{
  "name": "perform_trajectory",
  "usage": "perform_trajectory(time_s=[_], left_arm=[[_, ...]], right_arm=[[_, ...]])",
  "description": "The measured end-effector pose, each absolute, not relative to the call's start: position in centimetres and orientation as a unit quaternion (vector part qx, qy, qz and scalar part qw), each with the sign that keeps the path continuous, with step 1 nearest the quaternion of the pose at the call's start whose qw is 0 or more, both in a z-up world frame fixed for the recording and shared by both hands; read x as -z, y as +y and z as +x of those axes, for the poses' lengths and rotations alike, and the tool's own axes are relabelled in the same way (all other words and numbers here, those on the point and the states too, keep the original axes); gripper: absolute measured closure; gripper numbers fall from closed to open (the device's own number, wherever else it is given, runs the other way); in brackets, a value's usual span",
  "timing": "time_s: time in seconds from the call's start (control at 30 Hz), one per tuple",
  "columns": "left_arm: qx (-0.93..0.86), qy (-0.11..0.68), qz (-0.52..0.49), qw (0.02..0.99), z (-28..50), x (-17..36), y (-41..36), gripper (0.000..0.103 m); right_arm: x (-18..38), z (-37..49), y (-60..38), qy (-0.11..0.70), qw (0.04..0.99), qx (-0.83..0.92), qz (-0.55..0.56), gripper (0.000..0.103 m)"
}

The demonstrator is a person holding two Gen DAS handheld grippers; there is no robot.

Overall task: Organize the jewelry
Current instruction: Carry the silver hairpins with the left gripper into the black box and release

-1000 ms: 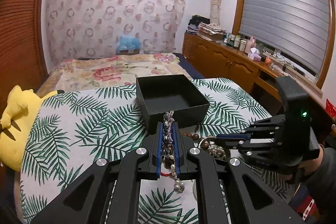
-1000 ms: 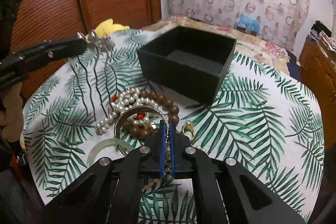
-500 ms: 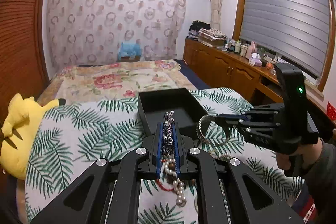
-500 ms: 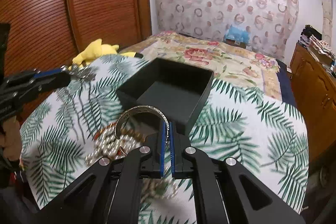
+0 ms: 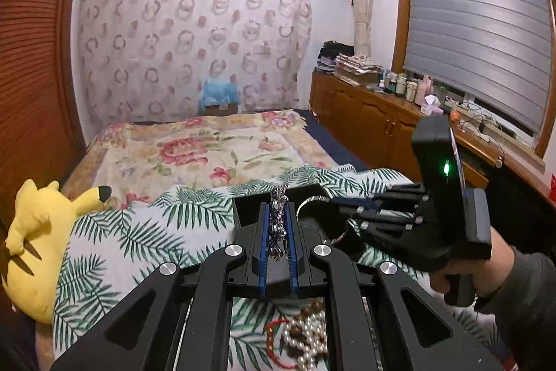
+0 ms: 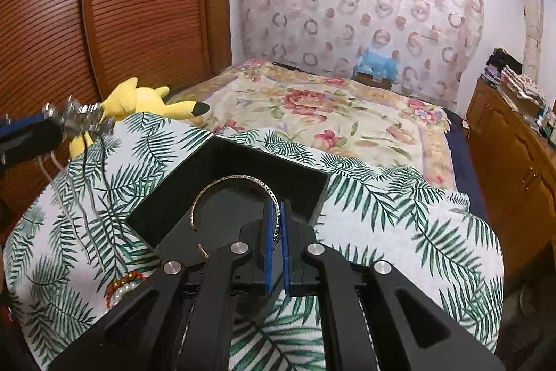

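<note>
My left gripper (image 5: pixel 278 214) is shut on a silver chain (image 5: pixel 277 225) and holds it up near the open black box (image 5: pixel 243 214). It shows blurred at the left of the right wrist view (image 6: pixel 78 119), strands hanging below. My right gripper (image 6: pixel 277 207) is shut on an open silver bangle (image 6: pixel 229 183) and holds it over the black box (image 6: pixel 226 169). The right gripper also shows in the left wrist view (image 5: pixel 333 202), its bangle (image 5: pixel 307 202) over the box. A pile of pearl and wooden bead strands (image 5: pixel 305 336) lies on the palm-leaf cloth below.
The palm-leaf cloth (image 6: pixel 399 214) covers a raised surface beside a floral bed (image 5: pixel 194 148). A yellow plush toy (image 5: pixel 31 232) lies at the cloth's left edge. Wooden cabinets (image 5: pixel 375 124) run along the right, a slatted wooden door (image 6: pixel 121 6) on the left.
Both grippers have risen. The right gripper has lifted the bangle off the pile and carried it over the box. The left gripper has moved forward to the box with the chain.
</note>
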State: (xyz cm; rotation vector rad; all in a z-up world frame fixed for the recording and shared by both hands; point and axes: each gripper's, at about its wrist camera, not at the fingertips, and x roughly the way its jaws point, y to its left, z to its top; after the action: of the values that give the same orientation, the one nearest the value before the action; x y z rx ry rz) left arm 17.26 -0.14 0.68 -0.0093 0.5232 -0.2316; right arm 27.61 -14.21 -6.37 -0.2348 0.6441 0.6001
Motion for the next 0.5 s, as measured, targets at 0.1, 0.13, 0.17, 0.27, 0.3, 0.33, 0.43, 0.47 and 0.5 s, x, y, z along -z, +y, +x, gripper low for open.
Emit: perform_trajectory(time_s=[0.1, 0.13, 0.17, 0.27, 0.3, 0.33, 0.43, 0.47, 0.5], left_arm=[[0.112, 0.26, -0.001, 0.959, 18.2, -0.7, -0.5, 0.095], [0.112, 0.262, 0.0, 0.959, 18.5, -0.6, -0.6, 0.095], [0.112, 0.263, 0.001, 0.958, 18.7, -0.4, -0.7, 0.095], [0.109, 0.269, 0.003, 0.957, 19.4, 0.1, -0.9, 0.095], [0.109, 0.27, 0.002, 0.957, 19.7, 0.3, -1.1, 0.095], [0.108, 0.271, 0.001, 0.957, 20.0, 0.4, -1.2, 0.095], [0.104, 0.272, 0.0, 0.957, 20.9, 0.6, -1.7, 0.095], [0.103, 0.273, 0.0, 0.957, 21.3, 0.7, -1.8, 0.095], [0.102, 0.273, 0.001, 0.957, 21.7, 0.9, -2.0, 0.095]], right_arm=[[6.7, 27.7, -14.4, 0.314, 0.896, -0.294, -0.115, 0.089], [6.8, 27.7, -14.8, 0.316, 0.895, -0.293, -0.112, 0.089], [6.8, 27.6, -15.0, 0.318, 0.895, -0.292, -0.11, 0.089], [6.8, 27.3, -16.2, 0.319, 0.894, -0.296, -0.1, 0.089], [6.7, 27.1, -16.6, 0.318, 0.896, -0.294, -0.099, 0.089], [6.6, 26.9, -16.8, 0.317, 0.897, -0.293, -0.099, 0.089], [6.4, 26.2, -17.9, 0.312, 0.9, -0.29, -0.092, 0.089], [6.4, 26.0, -18.3, 0.312, 0.9, -0.29, -0.091, 0.089], [6.4, 25.9, -18.6, 0.312, 0.901, -0.288, -0.091, 0.089]])
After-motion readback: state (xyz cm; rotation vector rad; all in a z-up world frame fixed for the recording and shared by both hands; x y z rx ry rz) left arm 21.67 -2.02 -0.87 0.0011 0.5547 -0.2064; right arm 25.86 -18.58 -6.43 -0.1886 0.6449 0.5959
